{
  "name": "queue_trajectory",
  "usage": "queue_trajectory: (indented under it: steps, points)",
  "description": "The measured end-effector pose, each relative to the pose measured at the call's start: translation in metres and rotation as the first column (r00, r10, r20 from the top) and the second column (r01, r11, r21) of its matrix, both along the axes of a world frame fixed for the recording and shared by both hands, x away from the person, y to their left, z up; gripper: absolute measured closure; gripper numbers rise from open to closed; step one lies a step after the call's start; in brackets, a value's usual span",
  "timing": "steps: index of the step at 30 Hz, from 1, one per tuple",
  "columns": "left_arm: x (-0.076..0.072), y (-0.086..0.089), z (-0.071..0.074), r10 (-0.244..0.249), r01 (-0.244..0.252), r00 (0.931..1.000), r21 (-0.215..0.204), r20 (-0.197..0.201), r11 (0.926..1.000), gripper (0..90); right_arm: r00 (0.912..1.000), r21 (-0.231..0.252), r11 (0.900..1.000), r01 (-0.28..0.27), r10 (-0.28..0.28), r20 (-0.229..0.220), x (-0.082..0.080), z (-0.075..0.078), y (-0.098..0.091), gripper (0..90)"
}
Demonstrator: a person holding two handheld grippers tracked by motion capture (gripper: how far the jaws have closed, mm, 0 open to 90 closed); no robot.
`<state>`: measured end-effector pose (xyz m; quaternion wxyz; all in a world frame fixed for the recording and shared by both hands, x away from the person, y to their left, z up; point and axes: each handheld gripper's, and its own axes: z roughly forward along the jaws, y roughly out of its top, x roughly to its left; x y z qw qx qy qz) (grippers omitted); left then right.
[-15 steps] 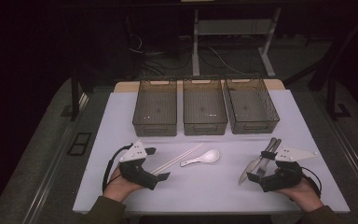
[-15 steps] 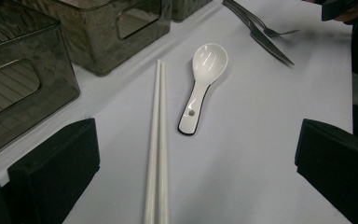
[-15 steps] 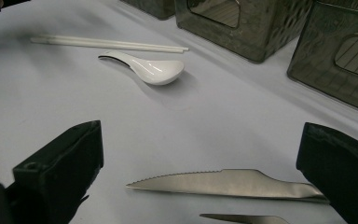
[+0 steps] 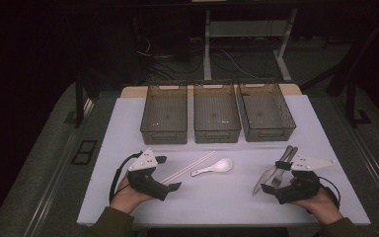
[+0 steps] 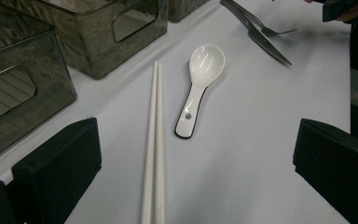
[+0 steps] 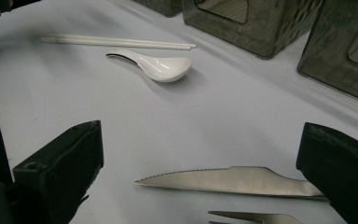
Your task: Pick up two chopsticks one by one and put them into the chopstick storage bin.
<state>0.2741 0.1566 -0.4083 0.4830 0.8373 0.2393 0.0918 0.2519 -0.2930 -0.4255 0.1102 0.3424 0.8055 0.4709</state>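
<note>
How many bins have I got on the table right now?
3, in a row across the far side of the table: left bin, middle bin, right bin. All three look empty, and none seems hidden.

Three empty bins (image 4: 217,114); white spoon (image 4: 213,168).

A pale tabletop (image 4: 128,128) carries three dark see-through bins (image 4: 217,118) in a row along its far side. Nearer, a pair of white chopsticks (image 4: 187,167) lies just beside a white spoon (image 4: 213,168). Well to the right lie a knife (image 4: 264,180) and a fork (image 4: 281,170), side by side.
</note>
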Motion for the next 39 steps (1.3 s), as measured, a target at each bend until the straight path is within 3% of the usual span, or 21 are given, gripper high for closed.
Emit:
queue_trajectory:
  steps: [23,39]
  points:
    - [0.019,-0.015,0.011,-0.028,0.028,0.9995,-0.021,0.013,0.9994,2.3,1.0,0.022,0.9997,-0.008,0.008,-0.002,0.0,0.001,0.0,0.8]
    - [0.039,-0.026,0.016,-0.054,0.054,0.9985,-0.037,0.013,0.9979,10.8,1.0,0.015,0.9999,-0.004,0.004,-0.009,0.001,-0.001,0.001,0.8]
